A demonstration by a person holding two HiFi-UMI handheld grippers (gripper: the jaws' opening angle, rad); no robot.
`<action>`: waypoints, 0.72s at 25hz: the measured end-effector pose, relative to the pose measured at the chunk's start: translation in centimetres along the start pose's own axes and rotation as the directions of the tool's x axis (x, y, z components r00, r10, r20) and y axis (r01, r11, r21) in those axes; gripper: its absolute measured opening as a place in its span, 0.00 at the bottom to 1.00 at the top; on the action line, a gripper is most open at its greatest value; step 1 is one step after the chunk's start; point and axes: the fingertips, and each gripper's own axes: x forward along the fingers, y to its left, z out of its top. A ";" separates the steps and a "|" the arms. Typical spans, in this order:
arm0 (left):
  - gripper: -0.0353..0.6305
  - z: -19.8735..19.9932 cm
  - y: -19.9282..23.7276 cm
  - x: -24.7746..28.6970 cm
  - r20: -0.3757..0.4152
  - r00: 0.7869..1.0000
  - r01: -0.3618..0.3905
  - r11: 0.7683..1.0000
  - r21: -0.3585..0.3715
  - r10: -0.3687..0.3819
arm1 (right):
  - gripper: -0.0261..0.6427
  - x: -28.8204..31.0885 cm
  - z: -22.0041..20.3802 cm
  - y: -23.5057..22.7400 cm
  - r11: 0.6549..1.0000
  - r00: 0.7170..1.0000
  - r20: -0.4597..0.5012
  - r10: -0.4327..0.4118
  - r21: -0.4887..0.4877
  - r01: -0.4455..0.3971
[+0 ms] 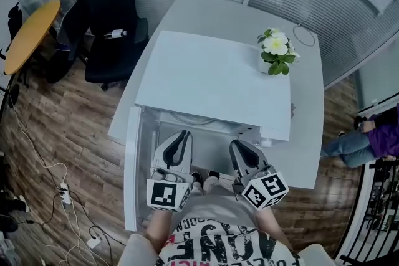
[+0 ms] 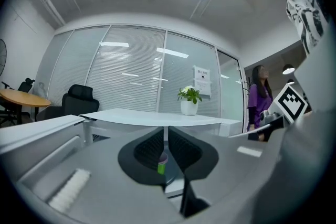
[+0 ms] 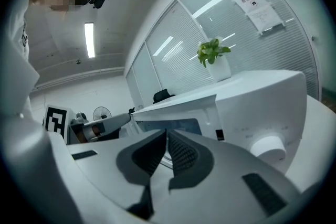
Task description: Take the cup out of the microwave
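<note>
Head view: the left claw [image 1: 181, 134] and right claw [image 1: 240, 144] are held at the open white microwave oven [image 1: 212, 81]. Left gripper view: jaws slightly apart; the small green purple-rimmed cup [image 2: 162, 163] is seen beyond them, inside. Right gripper view: jaws together, empty. The cup is judged light and crushable; its wall should be pinched gently.

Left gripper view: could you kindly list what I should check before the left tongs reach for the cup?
1. Door open: ok, swung out to the left.
2. Cup in sight: ok, it shows in the gap of the left tongs.
3. Left tongs wide enough for the cup: probably not ok, the gap is narrow.
4. Cup gripped: cannot tell.
5. Right tongs empty: ok, nearly together with nothing between them.
</note>
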 end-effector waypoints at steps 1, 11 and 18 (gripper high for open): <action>0.11 0.0 -0.1 0.1 -0.002 1.000 0.002 1.000 0.003 -0.002 | 0.07 0.0 0.0 -0.1 1.000 1.000 0.004 0.004 0.005 -0.004; 0.11 -0.8 0.2 0.0 -0.019 1.000 0.012 1.000 0.008 -0.012 | 0.07 0.1 -0.8 -0.3 0.999 1.000 0.012 -0.015 0.029 0.014; 0.11 -0.5 0.8 -0.1 -0.013 1.000 0.021 0.999 0.033 -0.021 | 0.07 -0.1 -1.2 0.1 0.998 0.999 0.025 -0.045 0.038 0.044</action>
